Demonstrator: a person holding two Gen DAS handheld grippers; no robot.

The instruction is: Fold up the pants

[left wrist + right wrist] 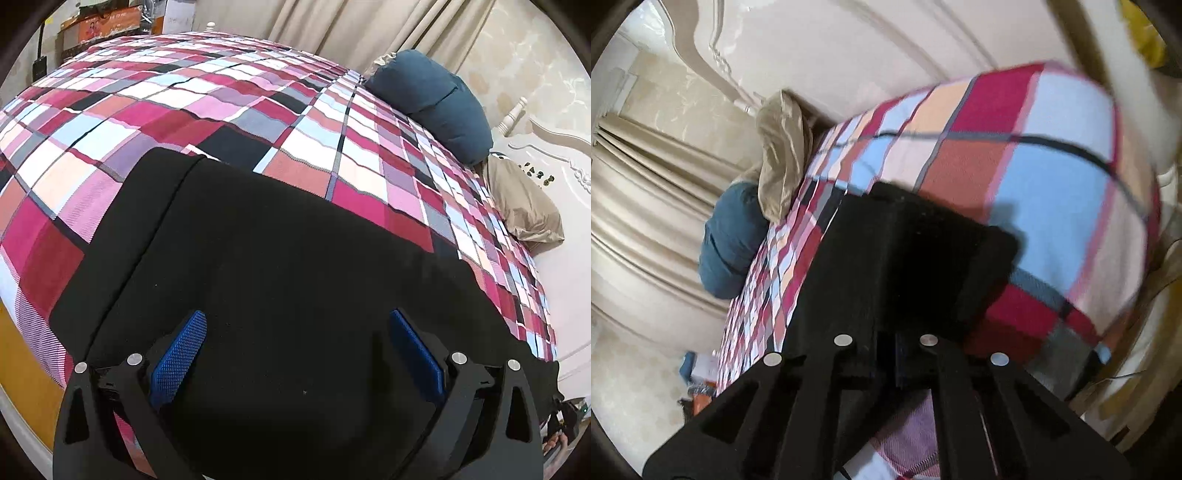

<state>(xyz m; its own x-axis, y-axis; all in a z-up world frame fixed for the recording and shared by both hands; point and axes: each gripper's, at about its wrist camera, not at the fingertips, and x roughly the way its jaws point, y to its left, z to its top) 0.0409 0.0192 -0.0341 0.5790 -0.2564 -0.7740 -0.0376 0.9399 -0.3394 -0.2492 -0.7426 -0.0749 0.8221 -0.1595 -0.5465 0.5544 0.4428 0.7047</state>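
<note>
Black pants lie spread on a plaid bedspread, with a folded edge along their left side. My left gripper hovers just over the cloth, open, its blue pads wide apart with nothing pinched between them. In the blurred right wrist view the pants rise as a dark band from the bedspread straight into my right gripper. Its fingers are pressed together on the black cloth, near the bed's edge.
A dark blue pillow and a beige pillow lie by the white carved headboard. Beige curtains hang behind the bed. Cardboard boxes stand beyond the far corner. The blue pillow also shows at the left.
</note>
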